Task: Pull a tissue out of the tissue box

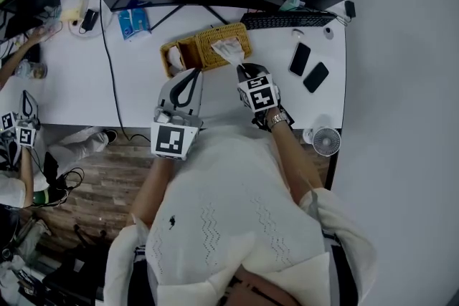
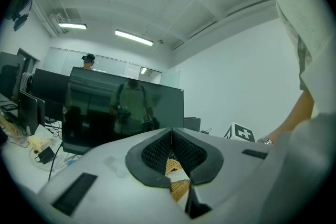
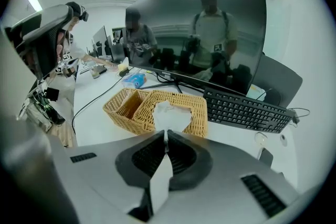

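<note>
The wicker tissue box lies on the white desk in front of the monitor. A white tissue rises from its slot. My right gripper is shut on that tissue at the box's near right side. In the right gripper view the tissue stretches from the box into the closed jaws of the right gripper. My left gripper sits just before the box's left end. Its jaws meet in the left gripper view, where the left gripper shows only a strip of wicker behind it.
A black keyboard lies behind the box, and two phones are to its right. A small fan stands off the desk's right corner. A blue packet and a black cable are on the left. Another person's grippers show at far left.
</note>
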